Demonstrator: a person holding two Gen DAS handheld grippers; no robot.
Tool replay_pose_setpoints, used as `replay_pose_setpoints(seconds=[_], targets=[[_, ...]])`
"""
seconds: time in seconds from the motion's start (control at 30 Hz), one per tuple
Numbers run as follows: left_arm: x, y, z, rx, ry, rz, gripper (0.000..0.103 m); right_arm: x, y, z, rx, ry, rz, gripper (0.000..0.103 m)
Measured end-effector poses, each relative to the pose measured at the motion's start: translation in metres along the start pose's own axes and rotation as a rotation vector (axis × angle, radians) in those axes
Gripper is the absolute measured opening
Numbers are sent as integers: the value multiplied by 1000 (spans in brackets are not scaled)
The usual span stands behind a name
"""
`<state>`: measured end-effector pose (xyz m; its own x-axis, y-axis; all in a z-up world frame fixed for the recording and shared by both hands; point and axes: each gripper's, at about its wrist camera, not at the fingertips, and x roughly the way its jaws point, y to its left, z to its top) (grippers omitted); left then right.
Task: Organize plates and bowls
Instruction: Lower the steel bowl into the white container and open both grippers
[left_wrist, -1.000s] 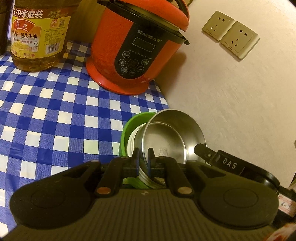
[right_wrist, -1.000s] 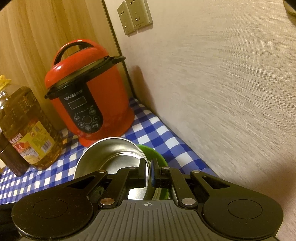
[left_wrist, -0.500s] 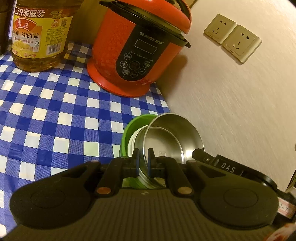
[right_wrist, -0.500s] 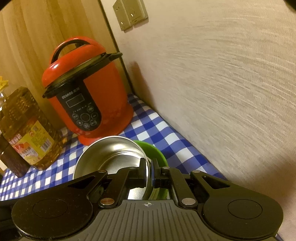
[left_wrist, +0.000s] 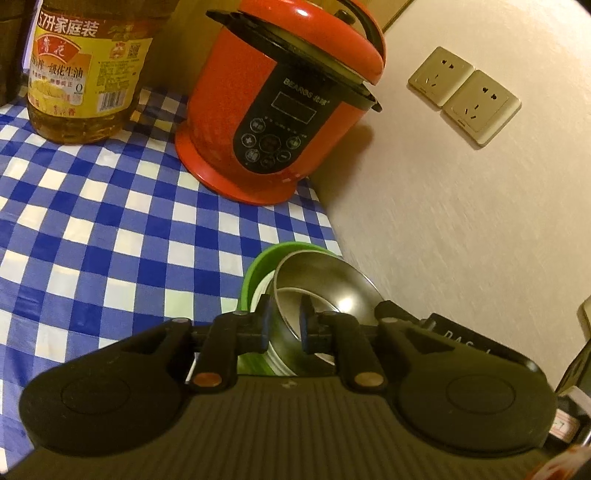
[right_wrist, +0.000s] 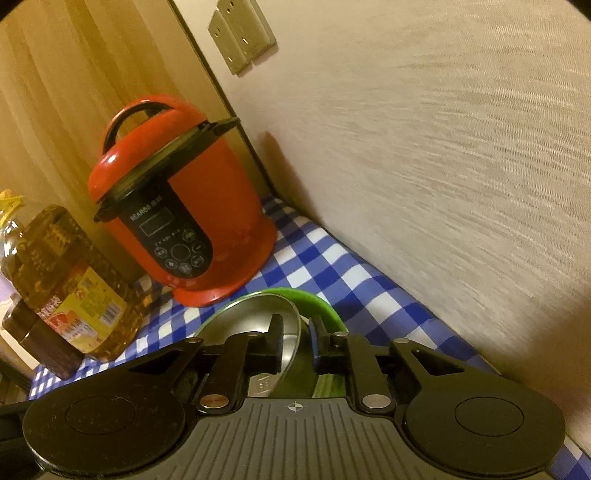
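Note:
A steel bowl (left_wrist: 332, 284) (right_wrist: 243, 317) sits nested in a green bowl (left_wrist: 258, 266) (right_wrist: 321, 302), with a white rim showing between them, on the blue checked cloth by the wall. My left gripper (left_wrist: 284, 323) straddles the steel bowl's near-left rim. Its jaws are opening and the pads stand just off the metal. My right gripper (right_wrist: 295, 338) straddles the rim on the wall side, its jaws also opening with a gap on each side. Part of the right gripper's black body (left_wrist: 443, 332) shows in the left wrist view.
A red pressure cooker (left_wrist: 280, 110) (right_wrist: 184, 221) stands behind the bowls in the corner. A big oil bottle (left_wrist: 85, 74) (right_wrist: 66, 288) and a dark bottle (right_wrist: 37, 339) are to its left. The wall with two sockets (left_wrist: 465, 96) runs close on the right. Checked cloth (left_wrist: 92, 229) spreads left.
Both pairs of jaws, shut on the steel bowl's rim before, have parted from it. The bowl now rests in the green bowl. Neither hand has shifted much.

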<state>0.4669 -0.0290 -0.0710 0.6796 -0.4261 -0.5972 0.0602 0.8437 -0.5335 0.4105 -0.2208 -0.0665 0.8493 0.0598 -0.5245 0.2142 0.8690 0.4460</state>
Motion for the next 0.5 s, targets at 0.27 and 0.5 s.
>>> replay_pose_setpoints(seconds=[0.27,0.5], targets=[[-7,0,2,47,-75,31,28,-2,-6,-3,-13,-21,-21,37],[2,10,-1,59,-81,50,39,0,-21,-6,52,-7,-19,51]])
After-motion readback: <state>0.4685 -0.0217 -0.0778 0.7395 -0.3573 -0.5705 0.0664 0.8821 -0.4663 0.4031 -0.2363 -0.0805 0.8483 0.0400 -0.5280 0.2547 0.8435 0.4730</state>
